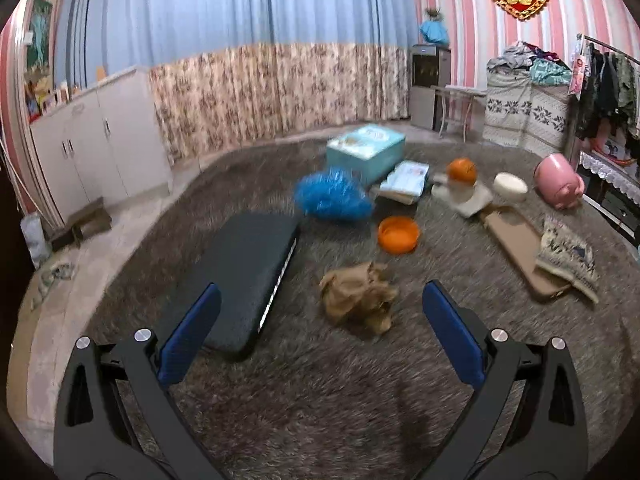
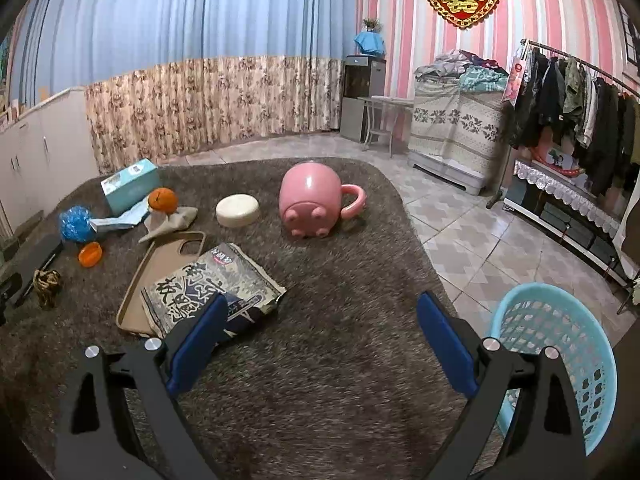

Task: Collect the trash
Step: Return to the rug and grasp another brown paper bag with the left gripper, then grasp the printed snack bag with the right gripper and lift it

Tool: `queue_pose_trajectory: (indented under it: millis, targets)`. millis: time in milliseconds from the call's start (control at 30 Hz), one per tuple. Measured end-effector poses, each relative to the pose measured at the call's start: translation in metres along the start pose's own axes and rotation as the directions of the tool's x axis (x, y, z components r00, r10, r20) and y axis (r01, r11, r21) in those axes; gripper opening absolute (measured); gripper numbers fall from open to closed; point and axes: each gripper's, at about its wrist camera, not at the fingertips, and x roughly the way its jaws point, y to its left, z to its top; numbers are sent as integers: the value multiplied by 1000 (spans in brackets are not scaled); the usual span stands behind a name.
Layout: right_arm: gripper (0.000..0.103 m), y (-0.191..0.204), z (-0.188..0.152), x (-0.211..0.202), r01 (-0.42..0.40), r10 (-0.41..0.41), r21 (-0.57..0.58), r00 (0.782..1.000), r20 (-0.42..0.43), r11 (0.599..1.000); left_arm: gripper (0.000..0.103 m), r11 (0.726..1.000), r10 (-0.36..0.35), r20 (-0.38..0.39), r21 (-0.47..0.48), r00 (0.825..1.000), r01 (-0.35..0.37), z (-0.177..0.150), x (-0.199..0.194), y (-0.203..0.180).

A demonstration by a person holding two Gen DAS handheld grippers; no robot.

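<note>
A crumpled brown paper ball (image 1: 358,298) lies on the shaggy grey rug (image 1: 320,400), just ahead of my left gripper (image 1: 320,326), which is open and empty above the rug. The ball also shows far left in the right wrist view (image 2: 47,286). My right gripper (image 2: 322,326) is open and empty; its left finger overlaps a printed snack wrapper (image 2: 212,284) lying on a tan phone case (image 2: 160,268). A light-blue mesh basket (image 2: 560,344) stands on the tile floor at the lower right.
On the rug lie a black flat box (image 1: 244,276), a blue pom-pom (image 1: 332,196), an orange lid (image 1: 398,235), a teal tissue box (image 1: 366,150), an orange (image 1: 462,171), a white round dish (image 2: 237,210) and a tipped pink pig mug (image 2: 310,198). A clothes rack (image 2: 580,92) stands right.
</note>
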Motion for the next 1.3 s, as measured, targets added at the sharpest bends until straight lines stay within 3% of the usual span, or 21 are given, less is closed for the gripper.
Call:
queue_pose_trajectory:
  millis: [100,267,367,433,567,733,900,1100,1167,1233,1300]
  targets:
    - [93,-1,0,4,-5,5,26,1000,-15,1000,97,1000,-28,-65,-15,998,27,-5,16,1]
    - [93,1,-2,14,-24,27,65,999,-46,998,96,998,-50,-82,20,995,52,1,35,-10]
    - [93,5,-5,20,-39,44,77,997,-66,996,78,997,-60,-124,35,990,65,4,49,-17]
    - [93,10,-6,24,-34,40,66,996,-79,997,53,995,-75,-164,47,984,84,4,58,-22]
    - [93,22,-9,31,-52,57,54,993,-103,997,50,994,-89,-156,52,984,98,4,57,-24]
    - [93,39,-9,39,-62,67,38,989,-134,997,50,992,-108,-78,51,991,112,12,46,-24]
    - [92,39,-15,56,-80,98,94,975,-198,992,50,992,-109,-72,52,991,113,7,47,-26]
    - [57,48,-21,72,-148,172,113,953,-249,982,50,990,-116,-40,77,992,119,7,41,-27]
    - [33,55,-21,73,-182,200,96,948,-248,979,50,990,-112,-43,78,993,115,7,42,-28]
    - [26,58,-21,71,-187,202,81,948,-245,979,50,991,-110,-42,77,993,113,8,42,-27]
    - [10,55,-19,70,-201,217,88,947,-238,976,50,990,-112,-40,80,993,115,8,42,-28]
